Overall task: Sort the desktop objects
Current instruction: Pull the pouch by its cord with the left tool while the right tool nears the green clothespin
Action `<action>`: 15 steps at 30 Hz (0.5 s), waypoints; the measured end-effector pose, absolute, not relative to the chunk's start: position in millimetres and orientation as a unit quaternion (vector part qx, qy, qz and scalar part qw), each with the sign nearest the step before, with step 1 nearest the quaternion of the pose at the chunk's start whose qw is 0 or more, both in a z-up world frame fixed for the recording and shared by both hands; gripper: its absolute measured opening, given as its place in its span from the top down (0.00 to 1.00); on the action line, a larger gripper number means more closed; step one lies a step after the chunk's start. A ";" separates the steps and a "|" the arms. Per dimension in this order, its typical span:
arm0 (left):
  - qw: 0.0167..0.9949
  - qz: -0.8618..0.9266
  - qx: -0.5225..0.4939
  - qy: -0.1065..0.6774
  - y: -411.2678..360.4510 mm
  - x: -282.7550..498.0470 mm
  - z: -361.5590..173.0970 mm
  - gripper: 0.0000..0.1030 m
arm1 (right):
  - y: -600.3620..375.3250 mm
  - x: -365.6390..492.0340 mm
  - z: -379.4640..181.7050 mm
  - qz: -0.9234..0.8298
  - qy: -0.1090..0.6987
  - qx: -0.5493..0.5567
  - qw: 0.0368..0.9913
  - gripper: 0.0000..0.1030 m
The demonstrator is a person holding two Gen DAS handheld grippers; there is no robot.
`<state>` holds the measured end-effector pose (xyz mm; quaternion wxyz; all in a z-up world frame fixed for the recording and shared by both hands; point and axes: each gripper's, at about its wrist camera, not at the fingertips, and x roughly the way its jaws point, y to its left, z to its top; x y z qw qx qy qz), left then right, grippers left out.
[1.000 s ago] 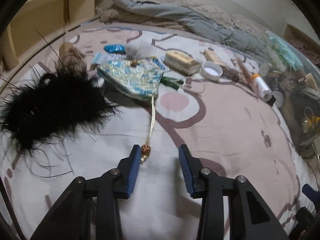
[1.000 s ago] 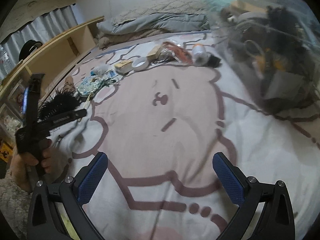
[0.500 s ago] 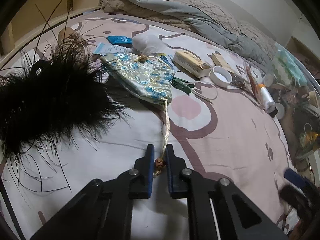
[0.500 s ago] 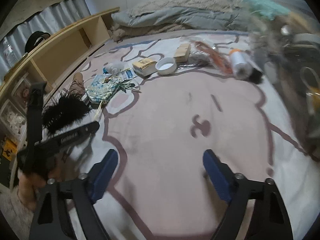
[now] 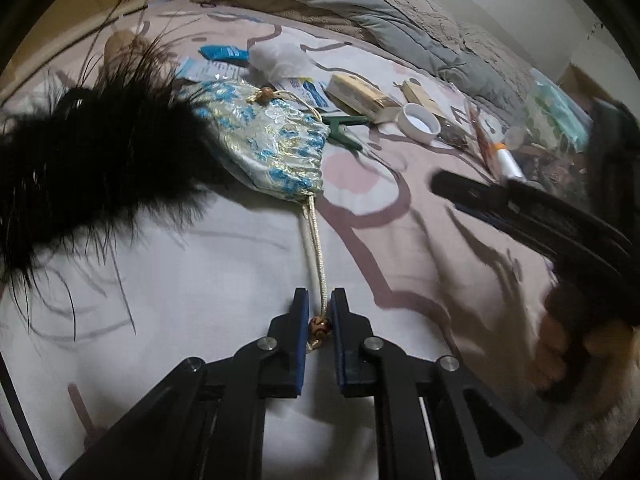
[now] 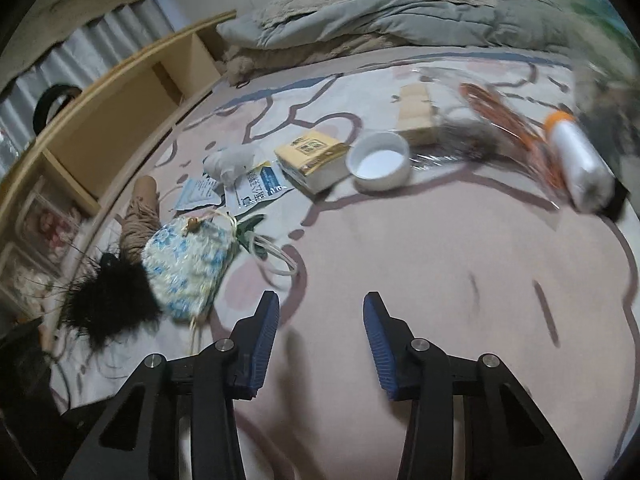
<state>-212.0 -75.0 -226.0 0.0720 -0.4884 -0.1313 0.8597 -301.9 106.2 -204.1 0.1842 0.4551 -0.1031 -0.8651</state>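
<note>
Pouch (image 5: 269,142) half under black feathers (image 5: 92,160)

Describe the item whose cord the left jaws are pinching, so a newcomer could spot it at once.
On the pink-and-white bedspread, look beside the black feather puff. The pouch lies against it, its cream cord running to the left gripper. It alone is shiny brocade, white with blue and gold flowers.

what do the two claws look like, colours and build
Both are alike: the left claw and right claw have black angular plastic linkages with silver pivot bolts, and flat fingers faced with ribbed blue pads. No cables or sleeves show.
</note>
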 end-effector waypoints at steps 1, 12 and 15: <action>0.075 0.859 -0.489 -0.135 -75.8 -209.9 -225.8 0.89 | 101.1 -305.4 -205.0 -0.865 -0.095 0.456 0.189 0.57; 0.081 0.856 -0.495 -0.125 -75.7 -197.3 -224.0 0.89 | 94.4 -336.0 -191.0 -0.877 -0.096 0.440 0.166 0.57; 0.082 0.856 -0.495 -0.124 -76.6 -195.4 -224.1 0.89 | 83.0 -343.4 -197.9 -0.858 -0.070 0.473 0.187 0.57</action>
